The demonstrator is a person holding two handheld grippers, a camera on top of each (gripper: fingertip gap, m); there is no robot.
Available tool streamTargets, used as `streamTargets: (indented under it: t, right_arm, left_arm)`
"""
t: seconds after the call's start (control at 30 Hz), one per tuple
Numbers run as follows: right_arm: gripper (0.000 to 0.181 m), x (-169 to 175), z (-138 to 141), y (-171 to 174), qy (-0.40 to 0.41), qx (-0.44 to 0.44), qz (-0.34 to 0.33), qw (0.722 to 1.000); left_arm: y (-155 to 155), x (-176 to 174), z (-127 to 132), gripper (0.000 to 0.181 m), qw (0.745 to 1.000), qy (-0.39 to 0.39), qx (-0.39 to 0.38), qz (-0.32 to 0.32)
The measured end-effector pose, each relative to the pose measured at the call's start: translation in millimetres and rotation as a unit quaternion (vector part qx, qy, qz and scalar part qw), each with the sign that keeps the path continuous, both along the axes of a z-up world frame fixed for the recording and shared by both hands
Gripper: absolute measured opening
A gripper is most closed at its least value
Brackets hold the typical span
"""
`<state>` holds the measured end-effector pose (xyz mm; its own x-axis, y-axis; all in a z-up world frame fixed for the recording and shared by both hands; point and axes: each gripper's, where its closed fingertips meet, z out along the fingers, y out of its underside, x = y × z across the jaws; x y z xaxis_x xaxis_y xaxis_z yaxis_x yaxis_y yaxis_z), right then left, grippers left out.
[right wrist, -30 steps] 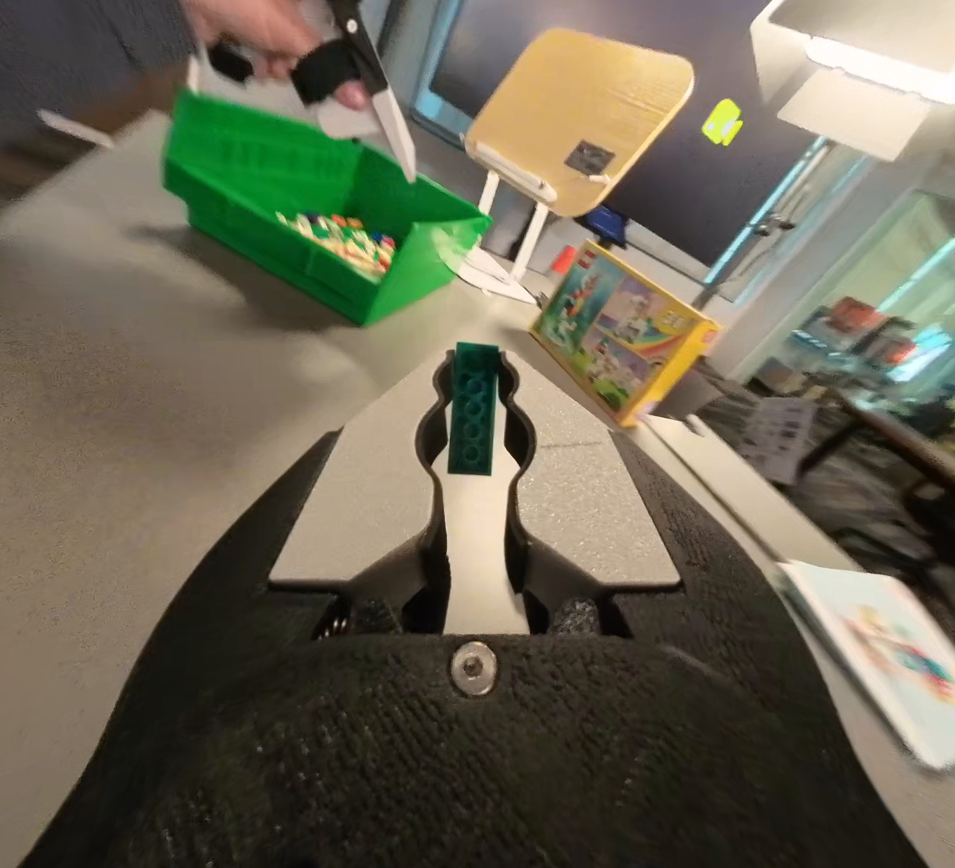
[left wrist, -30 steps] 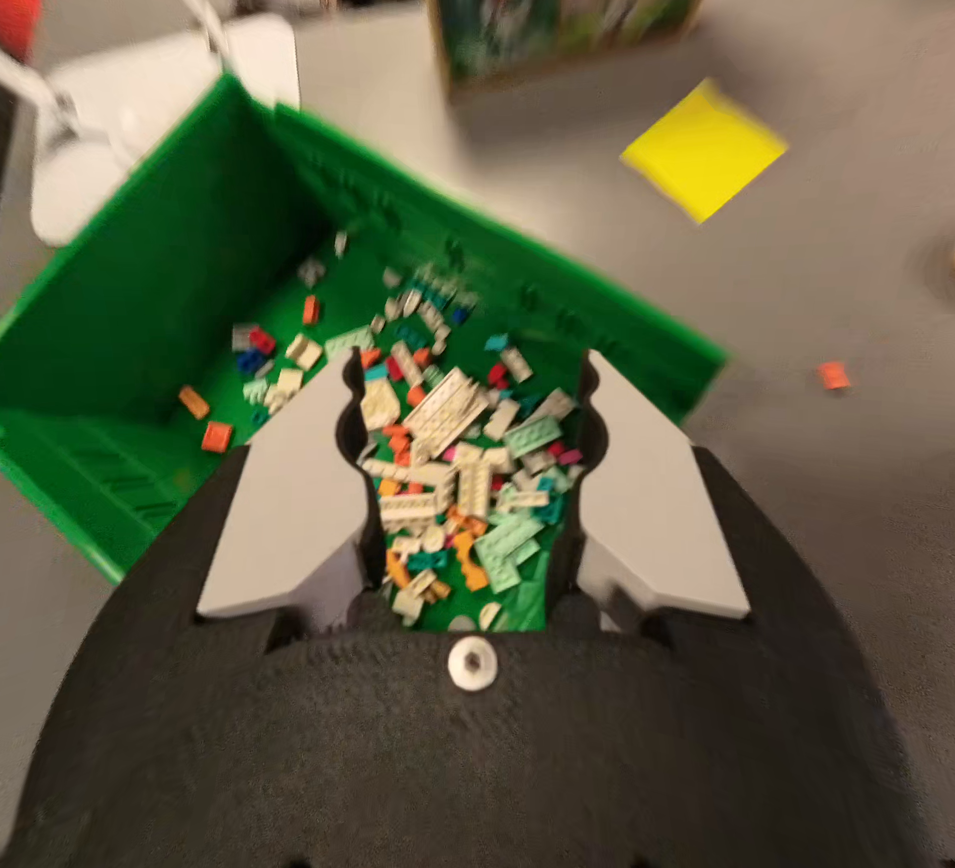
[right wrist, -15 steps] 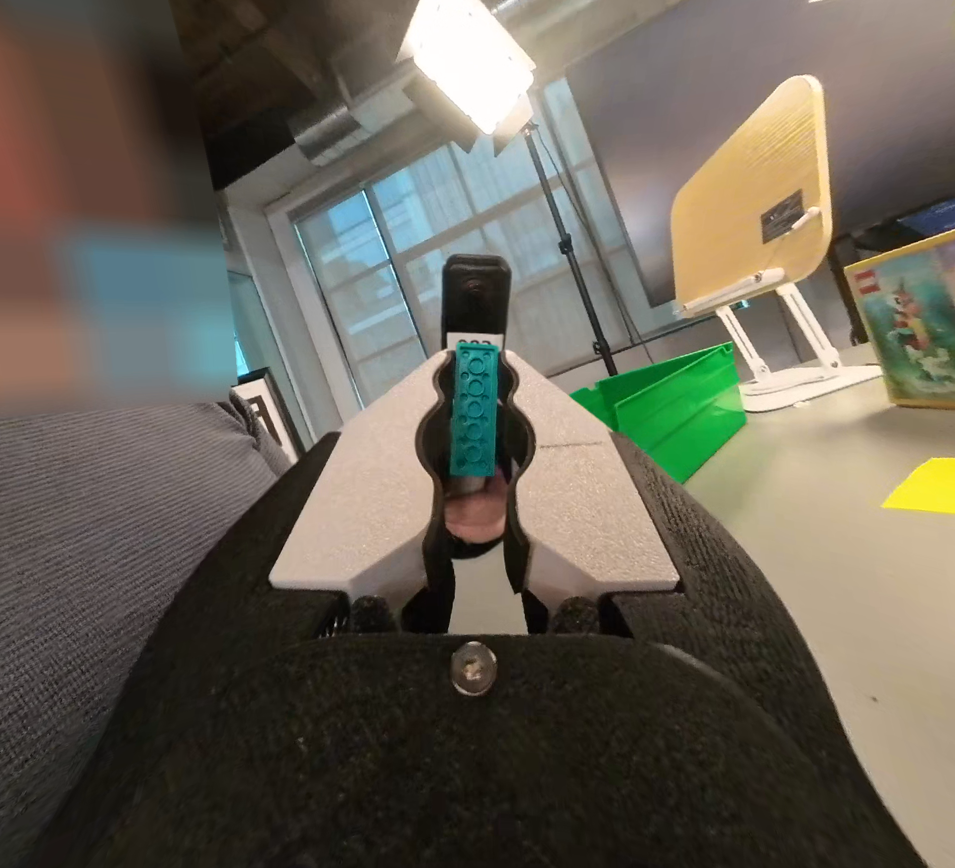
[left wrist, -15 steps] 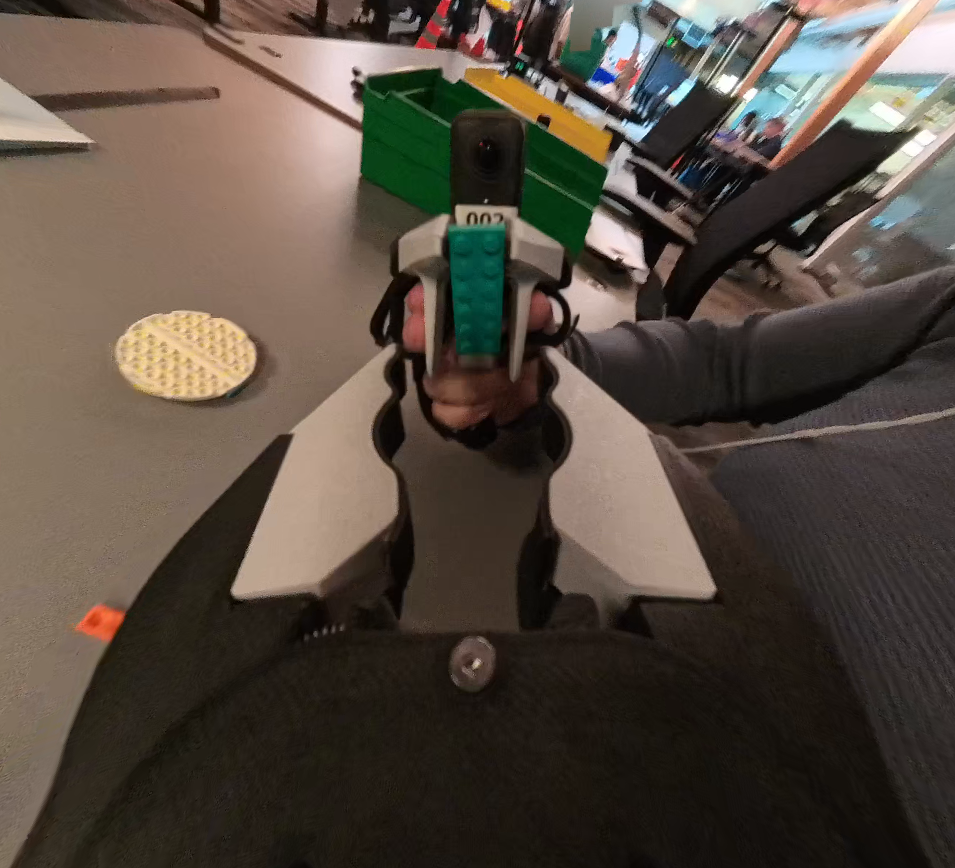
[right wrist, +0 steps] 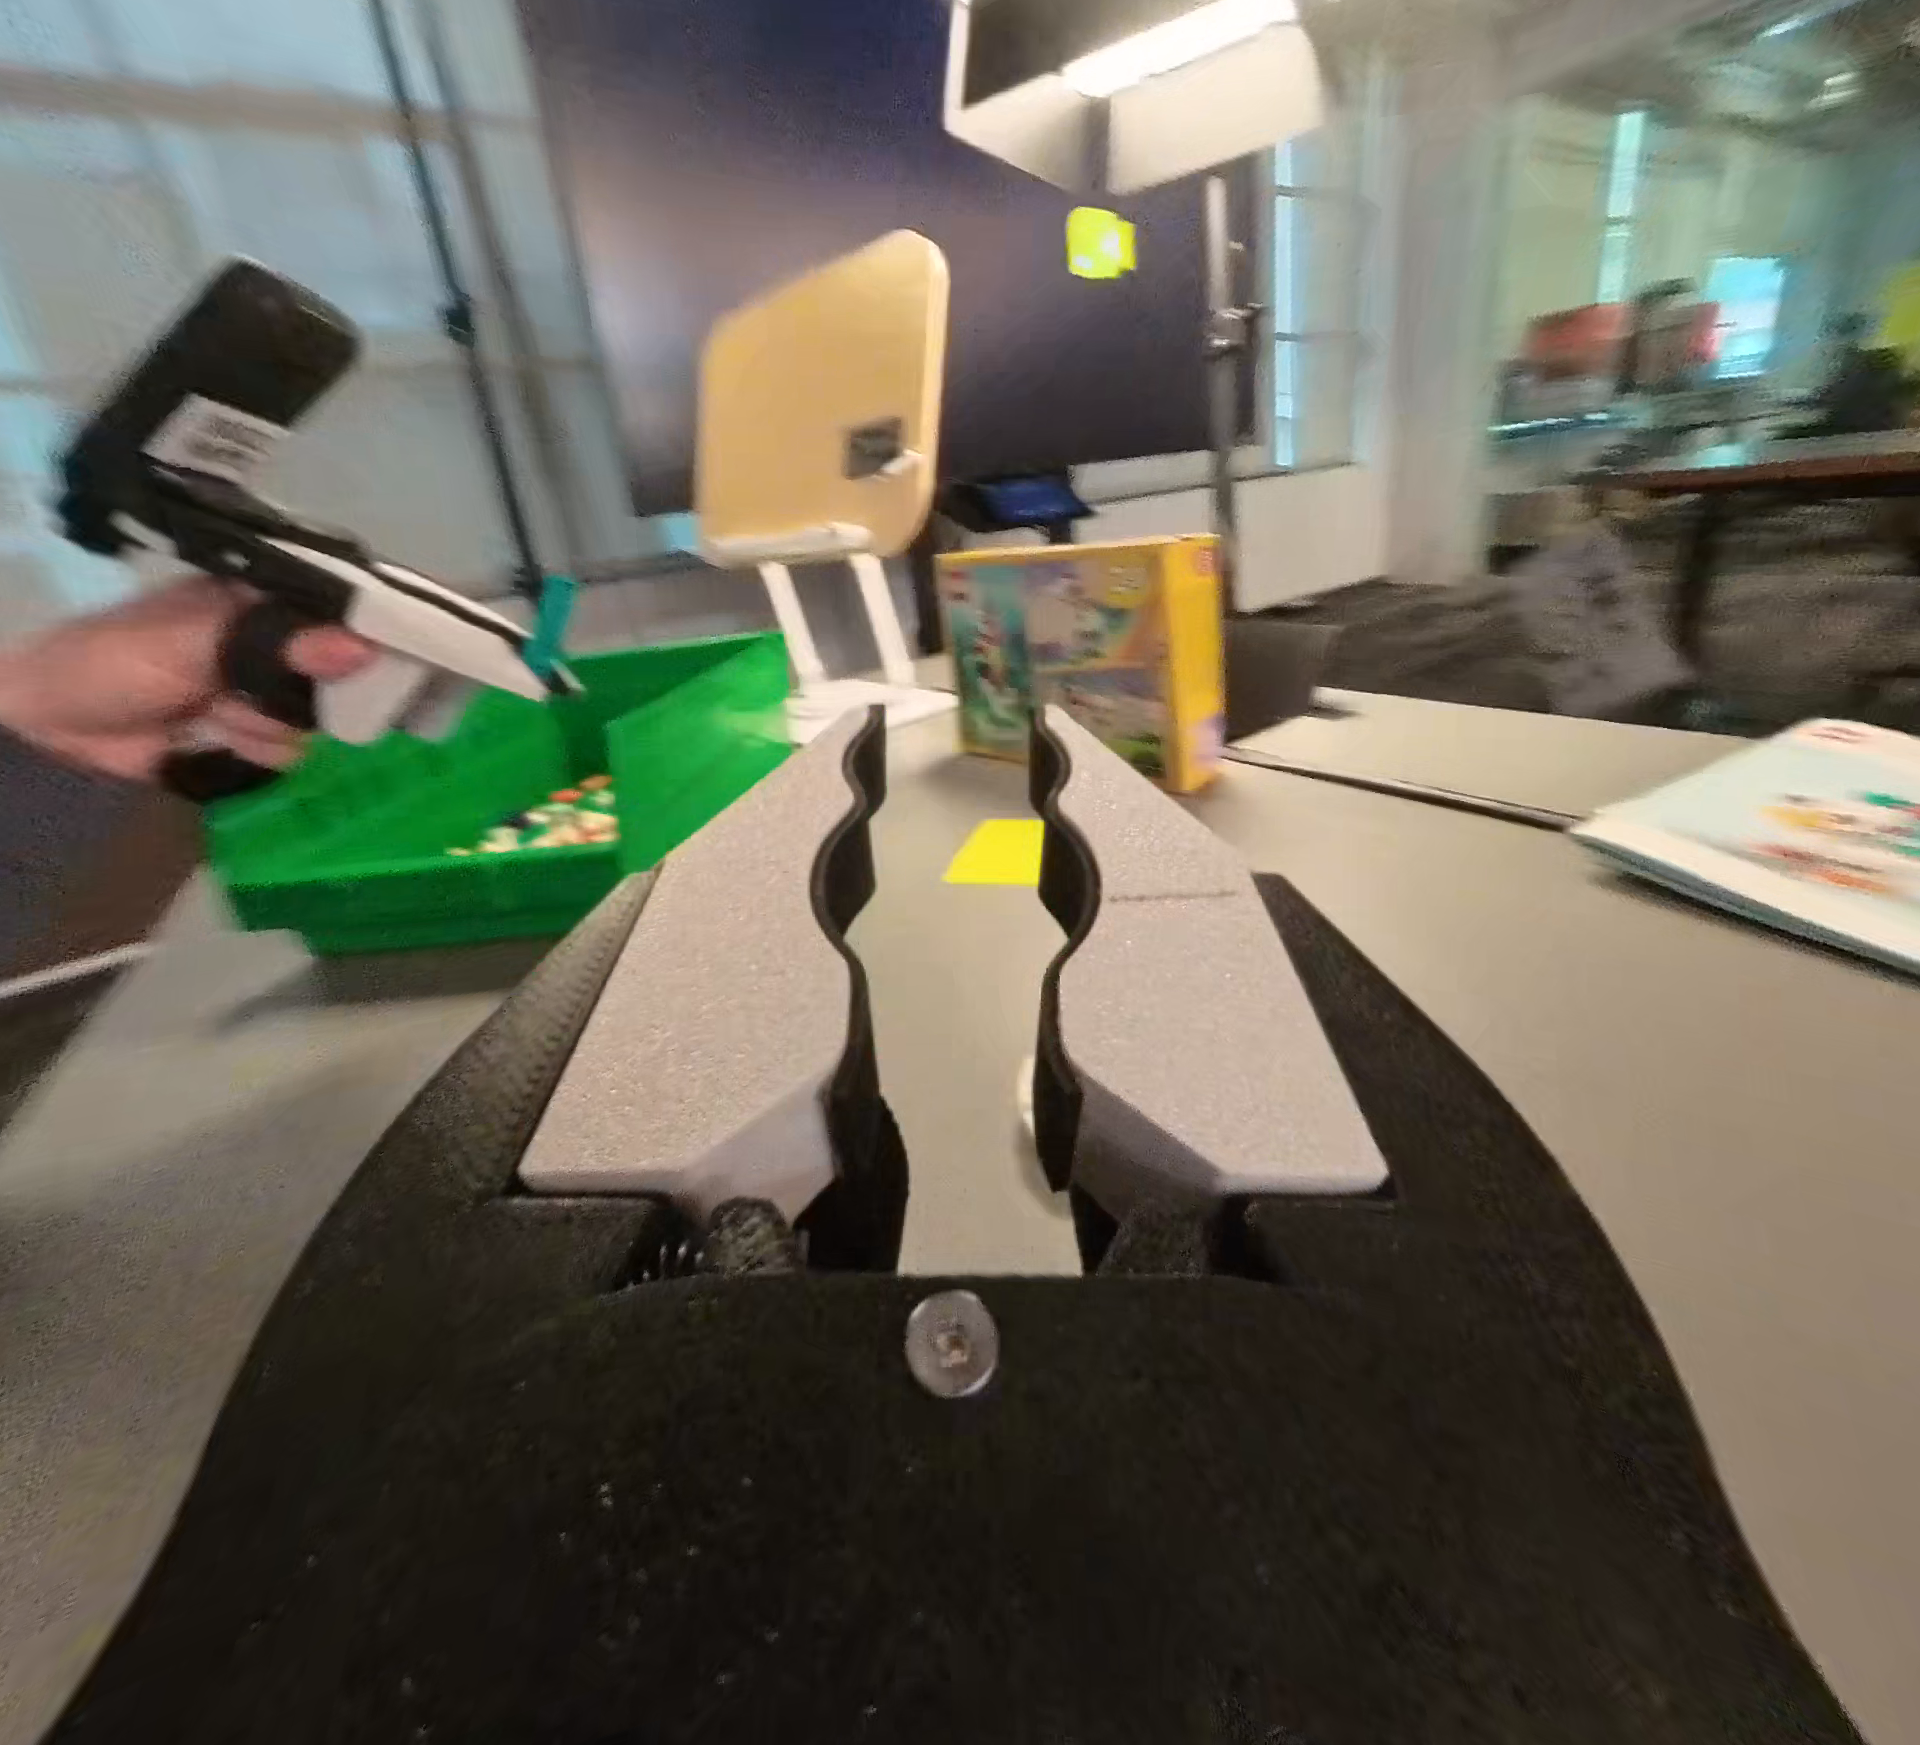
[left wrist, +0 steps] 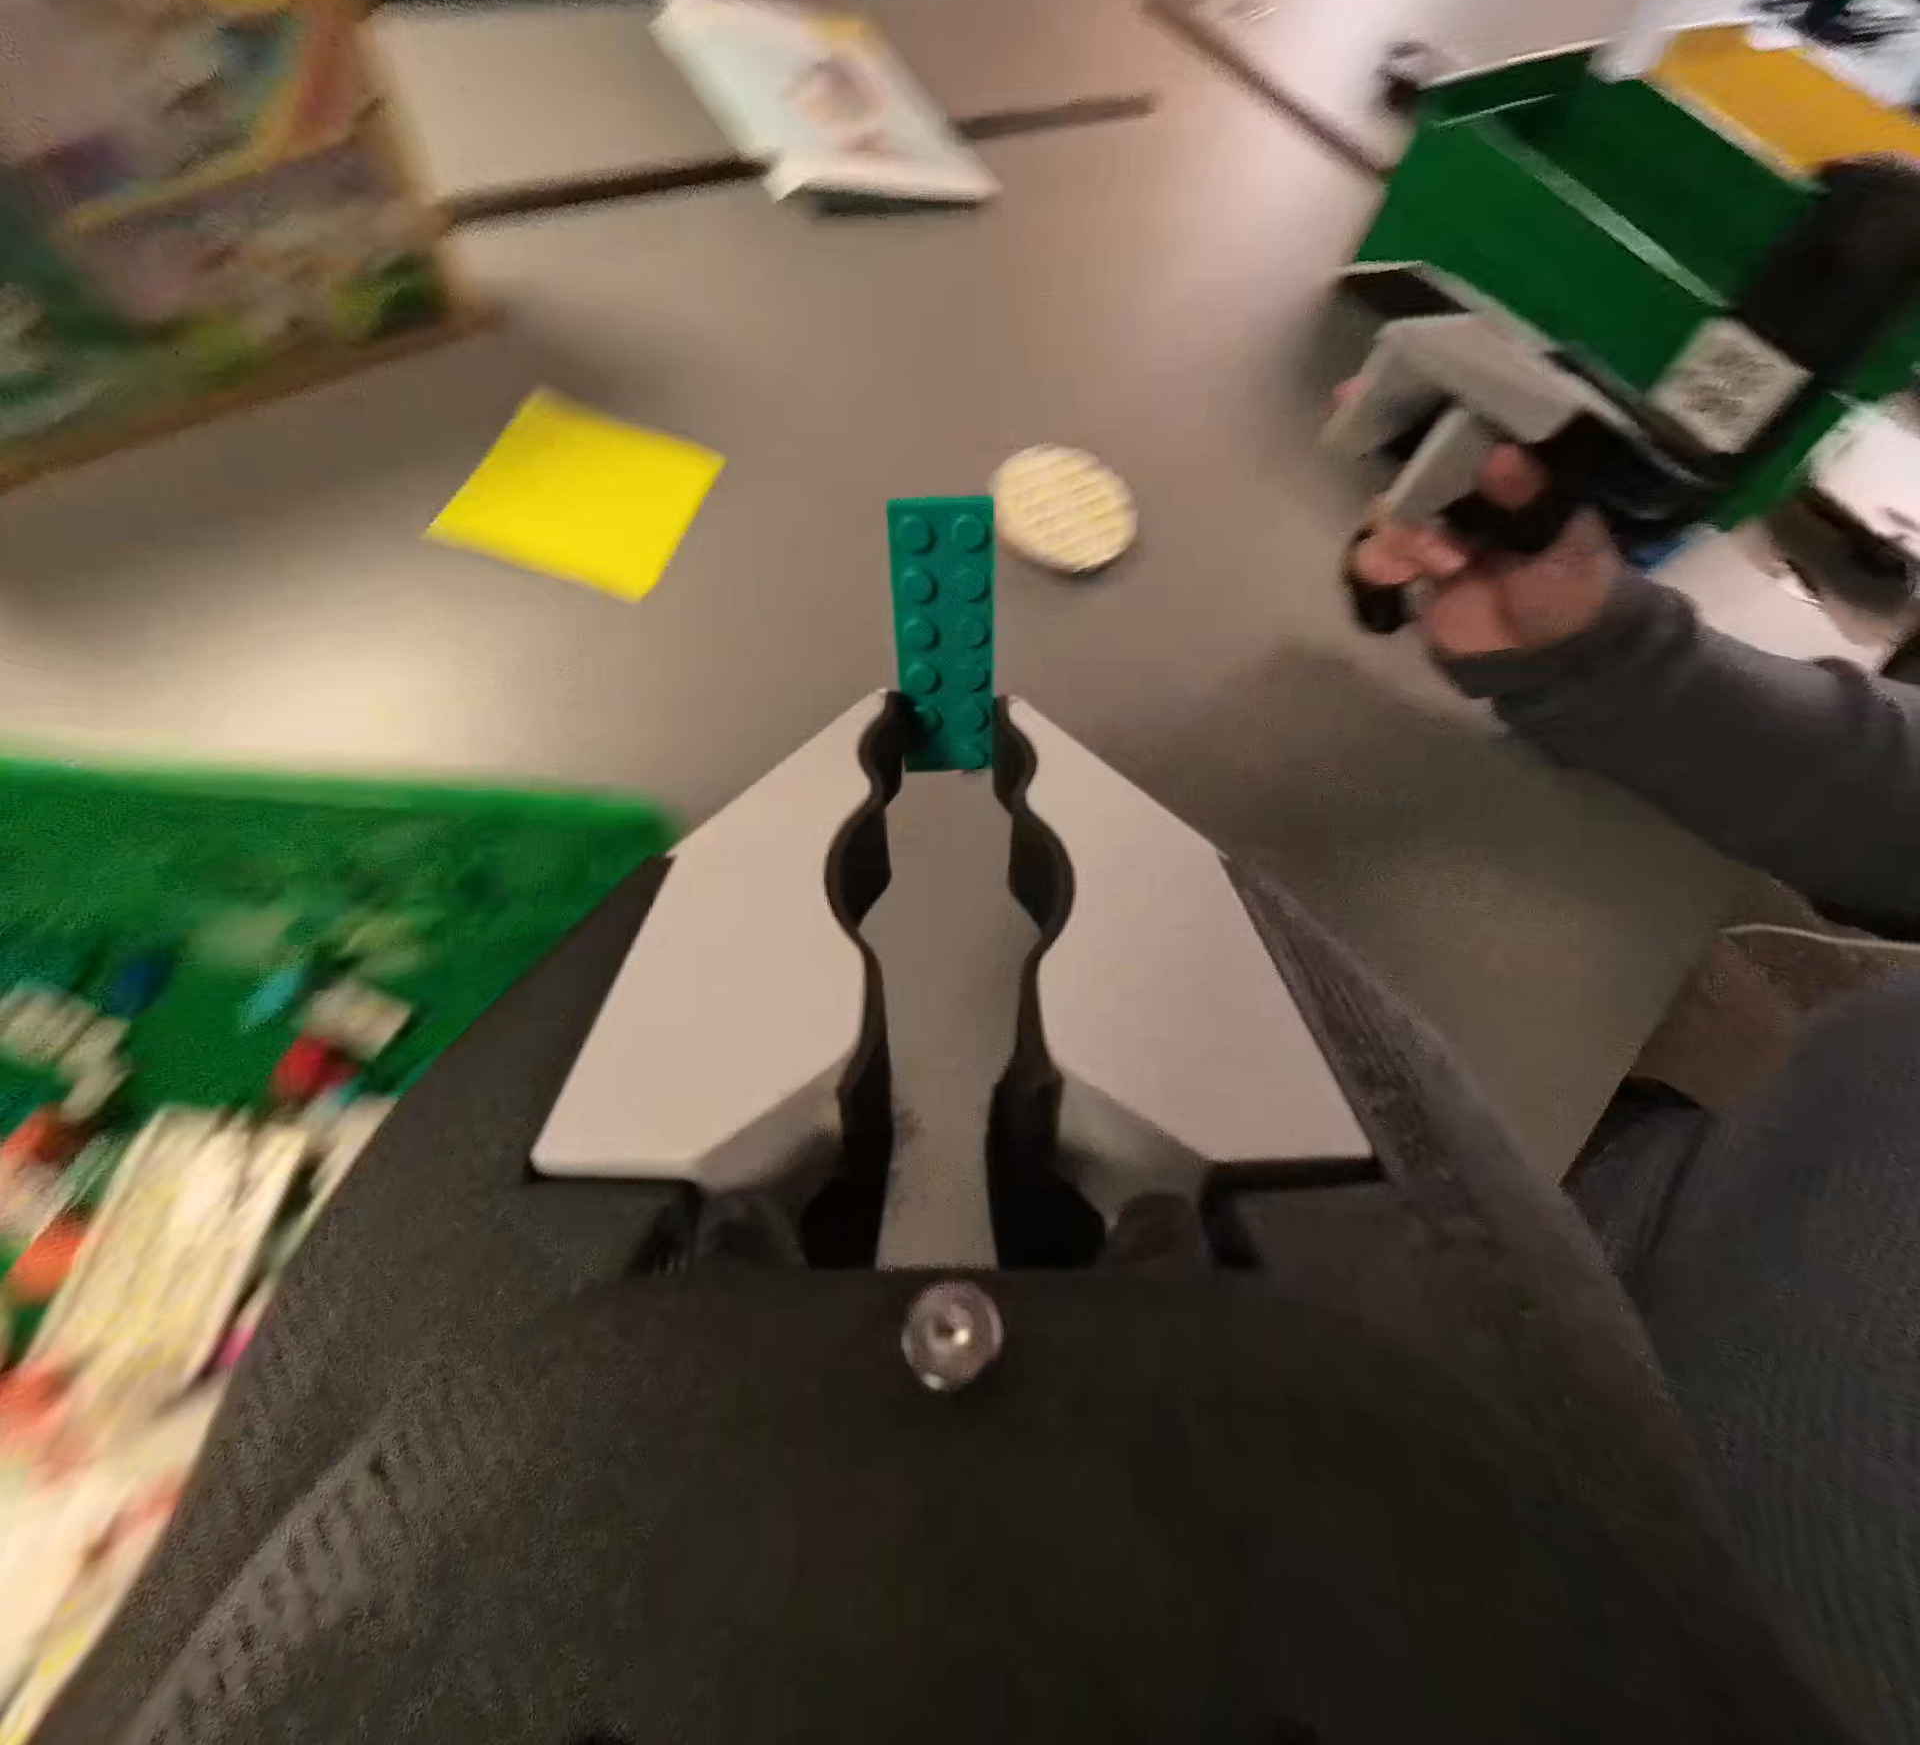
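Note:
My left gripper (left wrist: 945, 729) is shut on the lower end of a long teal studded plate brick (left wrist: 942, 604), which sticks out past the fingertips above the grey table (left wrist: 1195, 656). In the right wrist view the left gripper (right wrist: 535, 677) is held in a hand over the green bin (right wrist: 499, 822), with the teal brick (right wrist: 551, 620) at its tip. My right gripper (right wrist: 956, 729) is open and empty, low over the table. It also shows at the right of the left wrist view (left wrist: 1444, 428), held in a hand.
The green bin of loose bricks (left wrist: 260, 916) is at the lower left. A yellow paper square (left wrist: 577, 495), a round studded plate (left wrist: 1060, 506), a toy box (right wrist: 1081, 656), a booklet (right wrist: 1766, 822), a wooden stand (right wrist: 821, 396) and a second green bin (left wrist: 1558, 209) are on the tables. One gripper's finger ends stand about 20 cm off the other's.
The teal brick has passed from my right gripper to my left gripper. The right gripper has opened, and the two grippers have moved apart and turned toward the table.

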<state>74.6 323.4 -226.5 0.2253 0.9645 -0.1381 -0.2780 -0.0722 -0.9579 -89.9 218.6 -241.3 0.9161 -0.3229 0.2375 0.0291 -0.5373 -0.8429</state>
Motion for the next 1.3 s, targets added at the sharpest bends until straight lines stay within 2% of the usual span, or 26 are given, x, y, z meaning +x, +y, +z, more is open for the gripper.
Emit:
streamTargets:
  t: [0.07,0.13,0.2,0.27,0.37,0.4,0.47,0.53,0.57,0.63,0.7,0.77,0.9,0.97,1.07,1.3]
  right_arm:
    - [0.024,1,-5,5,-0.02,0.015,-0.028,0.999]
    - [0.024,-3,-10,2,-0.033,0.026,-0.026,0.999]
    - [0.025,-8,-15,-1,-0.049,0.035,-0.024,0.998]
    - [0.026,-11,-20,-3,-0.064,0.044,-0.024,0.997]
    - [0.025,-13,-22,-3,-0.074,0.055,-0.028,0.995]
    - [0.025,-12,-22,-3,-0.073,0.055,-0.029,0.995]
    - [0.025,-11,-22,-1,-0.071,0.051,-0.031,0.996]
    - [0.024,-9,-20,2,-0.067,0.051,-0.037,0.996]
    - [0.024,-8,-20,3,-0.064,0.051,-0.041,0.996]
    - [0.023,-6,-19,6,-0.06,0.05,-0.046,0.996]
    - [0.023,-5,-19,7,-0.058,0.043,-0.046,0.996]
    - [0.023,-4,-20,8,-0.057,0.035,-0.044,0.997]
    - [0.023,-3,-20,9,-0.055,0.03,-0.042,0.997]
    - [0.023,-4,-21,9,-0.057,0.031,-0.041,0.997]
    - [0.023,-4,-21,9,-0.058,0.031,-0.041,0.997]
    - [0.023,-3,-22,10,-0.059,0.032,-0.042,0.997]
  left_arm:
    - [-12,-54,-9,0.015,0.994,0.015,-0.059,0.086]
    - [-32,-107,-31,0.015,0.971,0.057,-0.143,0.182]
    - [-52,-136,-56,0.015,0.943,0.081,-0.226,0.23]
    - [-58,-149,-74,0.016,0.924,0.085,-0.271,0.254]
    - [-62,-165,-92,0.068,0.898,0.109,-0.31,0.294]
    - [-60,-169,-91,0.079,0.896,0.121,-0.3,0.305]
    - [-56,-169,-81,0.081,0.898,0.14,-0.272,0.316]
    - [-37,-150,-51,0.076,0.923,0.154,-0.182,0.301]
    - [-22,-124,-30,0.069,0.948,0.151,-0.112,0.259]
    - [-2,-49,2,0.044,0.983,0.144,0.008,0.118]
    - [2,18,3,0.036,0.991,0.126,0.037,-0.008]
    - [8,55,-19,0.034,0.993,0.096,-0.002,-0.061]
    - [25,59,-99,0.035,0.983,0.118,-0.135,-0.033]
    - [29,62,-122,0.034,0.979,0.106,-0.17,-0.037]
    - [40,65,-123,0.032,0.983,0.068,-0.164,-0.04]
    - [47,59,-127,0.022,0.98,0.125,-0.149,-0.033]
